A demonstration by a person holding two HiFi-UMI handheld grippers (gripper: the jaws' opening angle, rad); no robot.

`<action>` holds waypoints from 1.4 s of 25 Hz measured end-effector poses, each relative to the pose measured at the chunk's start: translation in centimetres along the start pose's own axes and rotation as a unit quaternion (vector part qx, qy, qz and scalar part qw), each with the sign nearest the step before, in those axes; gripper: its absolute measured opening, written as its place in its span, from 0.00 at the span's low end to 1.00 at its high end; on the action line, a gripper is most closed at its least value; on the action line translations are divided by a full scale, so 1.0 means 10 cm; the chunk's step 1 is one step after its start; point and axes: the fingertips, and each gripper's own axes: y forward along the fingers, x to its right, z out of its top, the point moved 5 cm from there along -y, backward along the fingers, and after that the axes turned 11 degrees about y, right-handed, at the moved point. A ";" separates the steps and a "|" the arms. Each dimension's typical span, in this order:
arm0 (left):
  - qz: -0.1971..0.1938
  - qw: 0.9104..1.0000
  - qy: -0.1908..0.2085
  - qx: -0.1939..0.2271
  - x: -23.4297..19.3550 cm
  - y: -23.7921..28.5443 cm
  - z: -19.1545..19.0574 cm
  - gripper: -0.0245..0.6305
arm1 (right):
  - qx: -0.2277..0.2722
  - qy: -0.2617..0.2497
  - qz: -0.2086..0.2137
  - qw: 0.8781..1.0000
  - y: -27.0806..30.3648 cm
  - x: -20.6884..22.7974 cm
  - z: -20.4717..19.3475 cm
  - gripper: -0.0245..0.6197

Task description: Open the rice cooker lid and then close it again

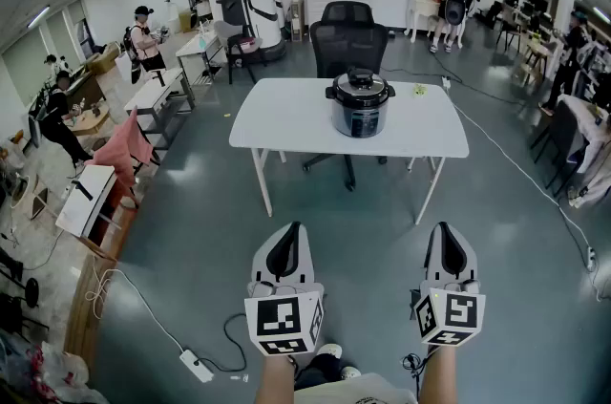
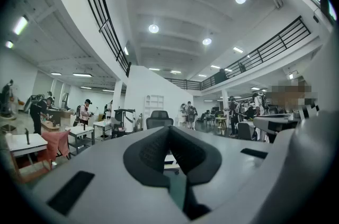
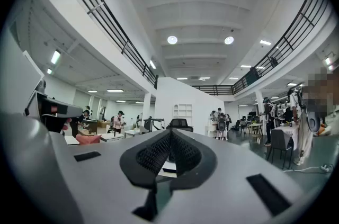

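Observation:
The rice cooker (image 1: 360, 103), dark with a silver band and its lid down, stands on a white table (image 1: 286, 120) several steps ahead of me. Both grippers are held level, low in the head view and far short of the table. My left gripper (image 1: 290, 230) has its jaws together with nothing between them; in the left gripper view its tips (image 2: 169, 130) meet and hide the cooker. My right gripper (image 1: 447, 228) is shut too and holds nothing. In the right gripper view its tips (image 3: 170, 133) meet in front of the table.
A black office chair (image 1: 350, 34) stands behind the table. A cable and power strip (image 1: 198, 366) lie on the floor at lower left, and another cable runs along the right. Desks, a pink-draped chair (image 1: 124, 149) and several people line the room's edges.

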 end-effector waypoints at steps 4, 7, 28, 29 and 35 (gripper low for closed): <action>-0.002 1.000 0.000 0.000 0.00 0.08 -0.03 0.06 | -0.001 0.000 0.000 1.000 0.08 0.01 -0.03 0.06; -0.004 1.000 0.000 -0.001 -0.01 0.14 -0.04 0.06 | -0.003 -0.001 -0.001 1.000 0.14 0.03 -0.05 0.06; -0.022 1.000 -0.004 -0.004 -0.65 0.93 -0.33 0.06 | 0.003 -0.004 0.018 1.000 0.97 -0.43 -0.30 0.40; -0.023 1.000 -0.004 -0.005 -0.68 0.97 -0.35 0.06 | 0.002 -0.004 0.019 1.000 1.01 -0.44 -0.32 0.42; -0.029 0.999 -0.009 -0.012 -0.80 1.24 -0.45 0.06 | -0.010 -0.010 0.020 1.000 1.30 -0.47 -0.41 0.44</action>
